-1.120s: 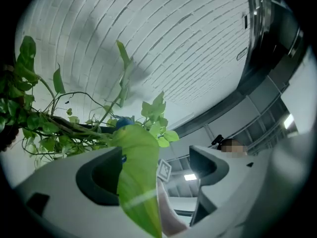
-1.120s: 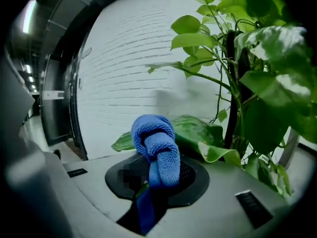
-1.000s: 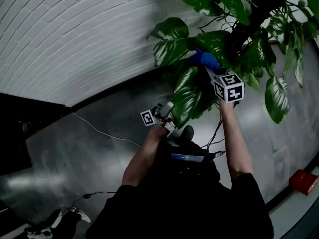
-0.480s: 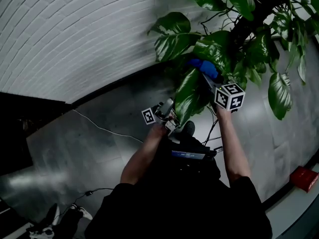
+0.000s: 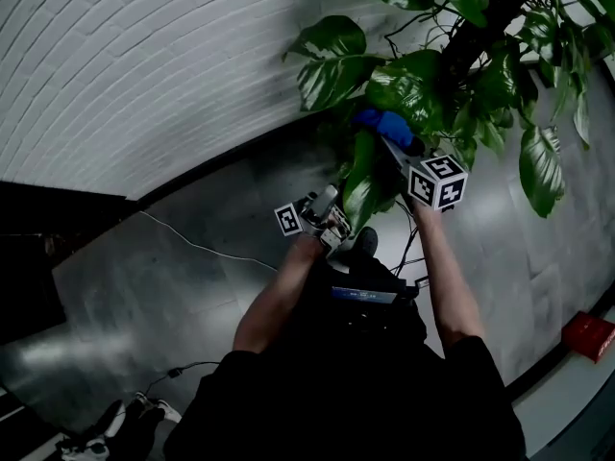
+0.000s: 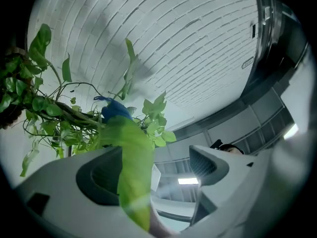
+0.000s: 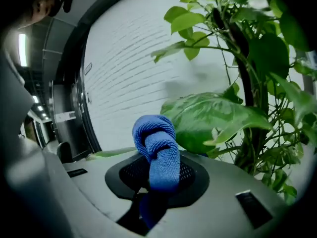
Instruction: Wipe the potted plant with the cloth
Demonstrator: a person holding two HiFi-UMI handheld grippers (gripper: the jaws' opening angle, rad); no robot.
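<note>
While my right tool (image 7: 157, 182) keeps its jaws closed on a bunched blue cloth (image 7: 156, 143), the cloth sits in the upper centre-right of the head view, at the top of a long hanging leaf (image 5: 363, 176) of the potted plant (image 5: 461, 56). My left tool (image 6: 158, 165), at mid-frame, is open: that leaf runs between its jaws, lying against one while the other stands apart. I judge the leaf light, thin, bendy and easy to tear, so it wants support near its tip and gentle strokes. The cloth looks soft and limp, best gripped by its bunched fold. No pot is in view.
</note>
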